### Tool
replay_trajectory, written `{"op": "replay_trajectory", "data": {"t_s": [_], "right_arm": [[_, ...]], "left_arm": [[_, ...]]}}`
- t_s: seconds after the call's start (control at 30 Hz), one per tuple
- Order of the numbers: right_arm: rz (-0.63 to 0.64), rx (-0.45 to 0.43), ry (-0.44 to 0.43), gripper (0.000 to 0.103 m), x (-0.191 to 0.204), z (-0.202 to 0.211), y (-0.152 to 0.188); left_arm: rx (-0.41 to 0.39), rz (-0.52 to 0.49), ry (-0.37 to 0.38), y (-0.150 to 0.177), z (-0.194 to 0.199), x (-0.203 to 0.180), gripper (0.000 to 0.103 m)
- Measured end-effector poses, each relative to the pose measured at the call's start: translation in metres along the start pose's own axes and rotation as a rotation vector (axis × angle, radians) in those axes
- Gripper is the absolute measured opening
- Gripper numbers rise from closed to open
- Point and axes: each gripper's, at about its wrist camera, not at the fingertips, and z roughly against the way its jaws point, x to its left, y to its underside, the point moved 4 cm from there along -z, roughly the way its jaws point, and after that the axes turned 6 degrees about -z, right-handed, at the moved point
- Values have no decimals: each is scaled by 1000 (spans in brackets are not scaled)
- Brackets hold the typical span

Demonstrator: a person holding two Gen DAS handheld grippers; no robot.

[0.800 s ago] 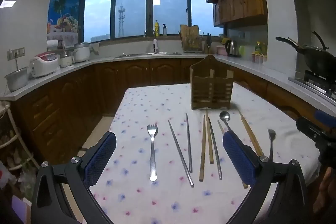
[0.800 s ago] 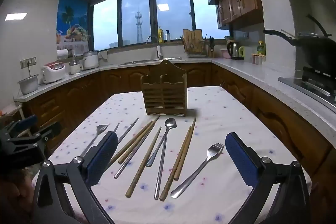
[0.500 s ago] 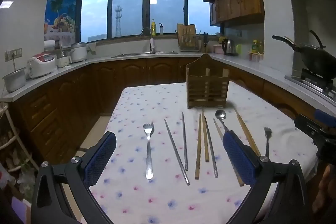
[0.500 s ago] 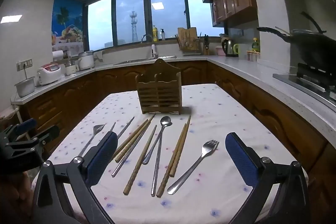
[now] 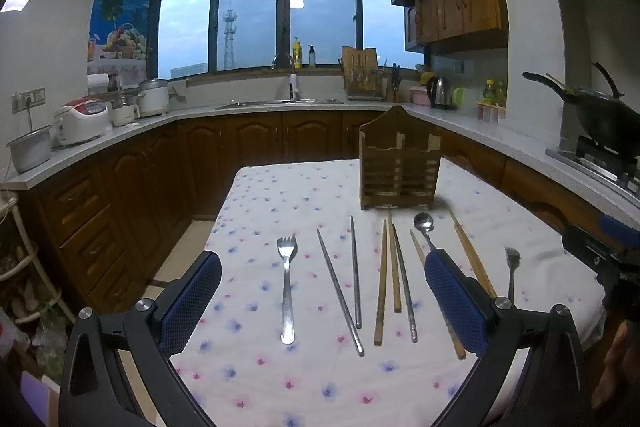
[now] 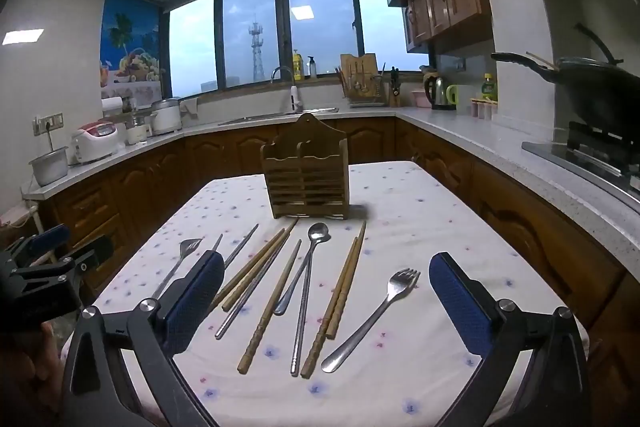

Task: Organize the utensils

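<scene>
A wooden slatted utensil holder (image 5: 398,166) (image 6: 307,171) stands upright on the flowered tablecloth (image 5: 280,195) (image 6: 416,211). In front of it lie a fork (image 5: 287,287), metal chopsticks (image 5: 340,291), wooden chopsticks (image 5: 386,279), a spoon (image 5: 423,225) and a second fork (image 6: 374,315). My left gripper (image 5: 322,303) hovers open above the near table edge with nothing between its fingers. My right gripper (image 6: 326,307) is open and empty too, over wooden chopsticks (image 6: 340,303) and the spoon (image 6: 316,239). Each gripper appears at the edge of the other's view.
Brown cabinets and a pale counter (image 5: 120,131) wrap around the table. A rice cooker (image 5: 82,119) sits at left, a sink (image 5: 280,102) at the back, a wok (image 6: 592,87) on the stove at right. The floor gap (image 5: 176,251) lies left of the table.
Both grippers have tilted and shifted slightly, so the table and utensils sit a little higher and farther in the views. Jaws stay wide open. Nothing on the table has moved.
</scene>
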Motion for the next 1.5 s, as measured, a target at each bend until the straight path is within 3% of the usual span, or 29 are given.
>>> {"op": "replay_trajectory", "data": {"t_s": [0.33,1.5], "right_arm": [[-7,-37,-13,103,4,0,0],[-7,-25,-20,103,10,-4,8]], "left_arm": [[-10,11,-5,1,0,4,102],[13,13,6,1,-8,4,102]]}}
